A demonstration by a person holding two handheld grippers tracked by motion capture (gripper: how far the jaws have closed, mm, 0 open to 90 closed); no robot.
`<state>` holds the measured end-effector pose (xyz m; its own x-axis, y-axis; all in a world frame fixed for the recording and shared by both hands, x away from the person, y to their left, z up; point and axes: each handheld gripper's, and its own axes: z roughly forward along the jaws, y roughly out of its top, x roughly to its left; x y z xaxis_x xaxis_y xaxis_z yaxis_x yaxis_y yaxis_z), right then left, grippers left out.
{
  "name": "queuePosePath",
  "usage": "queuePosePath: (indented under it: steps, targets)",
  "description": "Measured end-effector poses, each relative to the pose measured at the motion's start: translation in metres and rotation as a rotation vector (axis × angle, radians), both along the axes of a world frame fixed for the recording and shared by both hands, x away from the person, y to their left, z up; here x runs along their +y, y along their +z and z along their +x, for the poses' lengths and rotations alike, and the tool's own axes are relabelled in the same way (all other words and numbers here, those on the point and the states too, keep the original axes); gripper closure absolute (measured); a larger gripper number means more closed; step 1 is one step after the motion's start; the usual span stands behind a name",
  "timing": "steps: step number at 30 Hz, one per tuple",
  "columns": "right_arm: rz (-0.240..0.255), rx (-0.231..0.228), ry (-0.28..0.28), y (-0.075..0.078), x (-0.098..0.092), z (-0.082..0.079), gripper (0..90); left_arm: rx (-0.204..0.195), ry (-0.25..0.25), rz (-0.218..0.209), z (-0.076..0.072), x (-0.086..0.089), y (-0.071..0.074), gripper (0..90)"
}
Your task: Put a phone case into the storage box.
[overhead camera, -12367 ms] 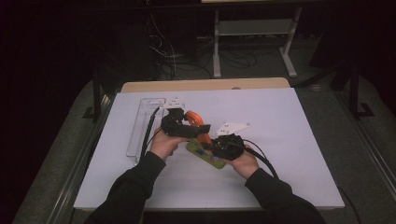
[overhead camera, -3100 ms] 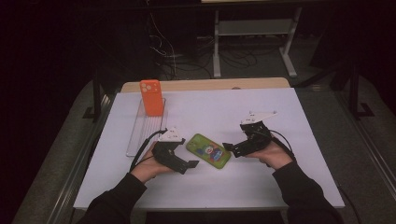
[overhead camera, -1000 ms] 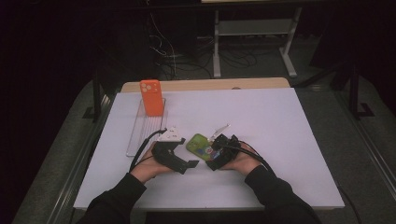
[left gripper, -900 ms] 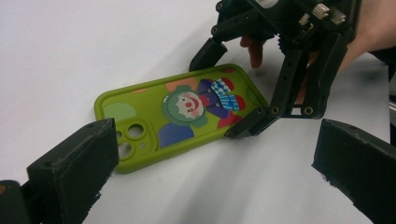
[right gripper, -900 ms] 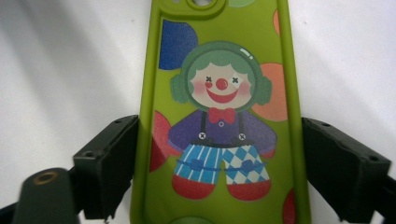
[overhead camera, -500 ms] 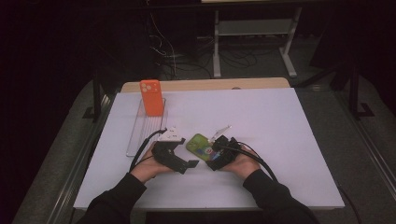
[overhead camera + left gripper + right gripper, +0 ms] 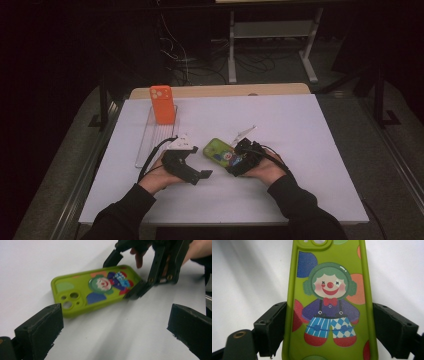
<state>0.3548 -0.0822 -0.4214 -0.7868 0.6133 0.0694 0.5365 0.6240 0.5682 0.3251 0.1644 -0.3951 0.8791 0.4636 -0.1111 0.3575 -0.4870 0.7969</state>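
The green phone case [image 7: 220, 151] lies back-up on the white surface [image 7: 310, 150], near the front middle, between the two hands. Its long axis runs diagonally in the high view: the camera-hole end points up-left, toward the orange phone case [image 7: 162, 104] standing in the clear rack [image 7: 145, 145], and the clown's feet end points down-right into the right gripper [image 7: 239, 162]. In the right gripper view the case [image 7: 329, 302] runs straight away from the camera, the clown print upright, with a black finger [image 7: 270, 327] set against each long edge; the fingers pinch the case across its width. In the left gripper view that end of the case [image 7: 97, 288] looks raised slightly off the surface. The left gripper [image 7: 197, 174] rests just left of the case, its fingers [image 7: 40, 330] spread with nothing between them.

Three seconds earlier the right gripper was apart from the case, off to its right; it has since closed in over the lower end, and its fingers have just been closing on it. The left hand has stayed put.
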Motion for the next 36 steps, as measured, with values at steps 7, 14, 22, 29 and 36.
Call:
queuePosePath:
  steps: [7, 14, 22, 29, 36]
  targets:
    - [-0.004, -0.037, 0.07, 0.019, -0.032, 0.01, 15.7, -0.01, -0.044, -0.003, 0.007, 0.003, 0.014, 0.0]
    - [0.04, -0.031, 0.149, 0.027, -0.06, 0.014, 15.6, -0.019, -0.094, -0.024, 0.017, 0.003, 0.026, 0.0]
    - [0.005, -0.061, 0.29, 0.036, -0.062, 0.013, 15.5, -0.072, -0.209, 0.037, 0.024, -0.002, 0.039, 0.0]
    - [0.0, -0.058, 0.408, 0.045, -0.048, 0.011, 15.5, -0.076, -0.304, 0.05, 0.033, -0.009, 0.045, 0.0]
    - [-0.003, -0.05, 0.494, 0.049, -0.031, 0.006, 15.5, -0.08, -0.379, 0.091, 0.031, -0.021, 0.042, 0.0]
